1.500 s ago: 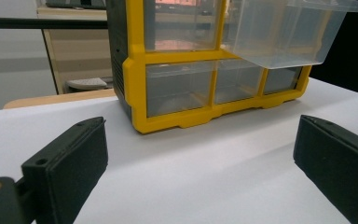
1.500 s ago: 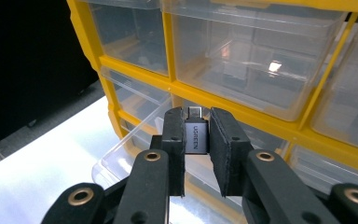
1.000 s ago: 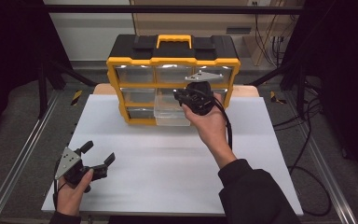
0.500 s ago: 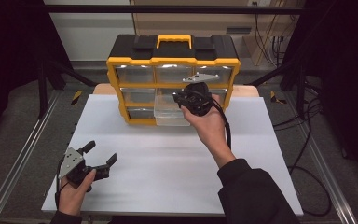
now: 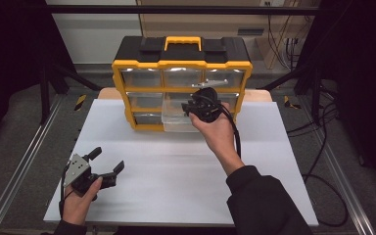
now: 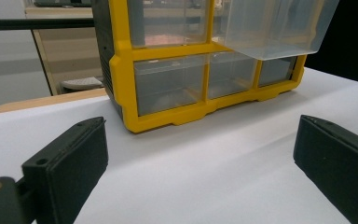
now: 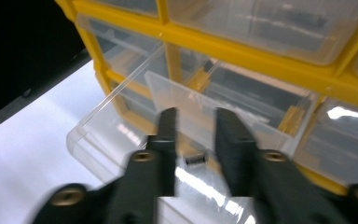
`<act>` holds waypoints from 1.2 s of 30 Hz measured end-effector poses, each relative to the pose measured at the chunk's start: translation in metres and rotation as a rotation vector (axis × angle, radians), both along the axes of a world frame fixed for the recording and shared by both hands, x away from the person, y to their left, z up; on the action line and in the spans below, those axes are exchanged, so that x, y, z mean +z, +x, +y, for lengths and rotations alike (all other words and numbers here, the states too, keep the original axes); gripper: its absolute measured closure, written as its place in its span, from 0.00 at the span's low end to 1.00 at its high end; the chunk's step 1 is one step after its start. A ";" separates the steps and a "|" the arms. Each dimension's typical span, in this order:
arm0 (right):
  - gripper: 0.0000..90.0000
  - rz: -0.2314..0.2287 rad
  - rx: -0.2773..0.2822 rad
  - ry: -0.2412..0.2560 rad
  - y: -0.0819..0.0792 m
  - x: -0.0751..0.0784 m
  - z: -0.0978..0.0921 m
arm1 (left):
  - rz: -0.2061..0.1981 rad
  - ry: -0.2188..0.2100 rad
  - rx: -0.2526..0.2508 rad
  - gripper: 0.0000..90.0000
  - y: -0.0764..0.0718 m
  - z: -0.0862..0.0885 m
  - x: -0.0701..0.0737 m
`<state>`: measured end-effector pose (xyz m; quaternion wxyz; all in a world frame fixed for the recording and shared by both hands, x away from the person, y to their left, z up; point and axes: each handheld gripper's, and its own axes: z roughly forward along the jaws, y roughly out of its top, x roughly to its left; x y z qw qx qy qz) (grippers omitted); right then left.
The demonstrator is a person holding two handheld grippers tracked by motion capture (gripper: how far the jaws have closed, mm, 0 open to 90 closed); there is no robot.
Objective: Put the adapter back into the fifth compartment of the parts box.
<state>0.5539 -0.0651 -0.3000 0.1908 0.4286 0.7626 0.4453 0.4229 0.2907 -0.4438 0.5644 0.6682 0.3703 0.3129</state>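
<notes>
While the right gripper (image 5: 192,106) hangs over the pulled-out clear plastic drawer (image 5: 178,116) of the yellow-and-black organiser box (image 5: 181,68), its jaws stand a little apart with nothing between them. Inside the drawer, seen in the right gripper view, lies a small dark part (image 7: 195,159). That box stands at the far edge of the white table (image 5: 176,171). Near the front left corner, the left gripper (image 5: 108,164) rests with jaws spread wide and empty.
</notes>
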 end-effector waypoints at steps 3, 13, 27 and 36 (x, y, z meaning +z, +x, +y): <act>0.73 -0.005 0.017 0.025 -0.002 0.002 -0.002 | 0.000 0.001 -0.002 0.03 0.000 -0.001 0.000; 0.72 -0.047 0.025 0.092 -0.003 0.012 -0.007 | -0.005 0.035 -0.026 0.03 -0.001 -0.004 0.000; 0.66 -0.115 -0.053 0.046 -0.012 0.020 -0.021 | 0.000 0.040 -0.016 0.03 -0.003 -0.004 -0.001; 0.45 -0.136 -0.102 0.073 -0.016 0.025 -0.038 | 0.001 0.043 -0.011 0.03 -0.004 -0.004 -0.001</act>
